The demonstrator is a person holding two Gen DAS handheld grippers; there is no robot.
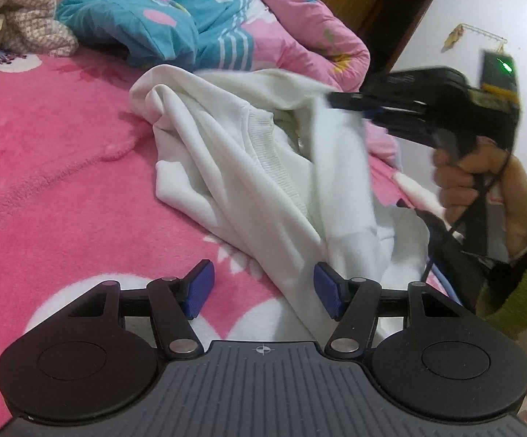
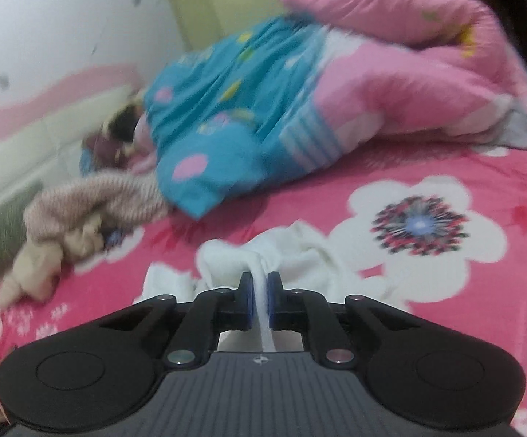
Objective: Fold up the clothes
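Note:
A white sweatshirt lies crumpled on the pink flowered bed cover. In the left wrist view my left gripper stands open low over the cover, and a hanging fold of the sweatshirt brushes past its right pad without being pinched. My right gripper, held by a person's hand, is shut on the sweatshirt's upper right edge and holds it off the bed. In the right wrist view the right gripper pinches a strip of the white cloth between its blue pads.
A bunched blue and pink quilt fills the far side of the bed. A knitted pinkish garment lies heaped beside it. A wooden doorway and a white wall stand beyond the bed's right edge.

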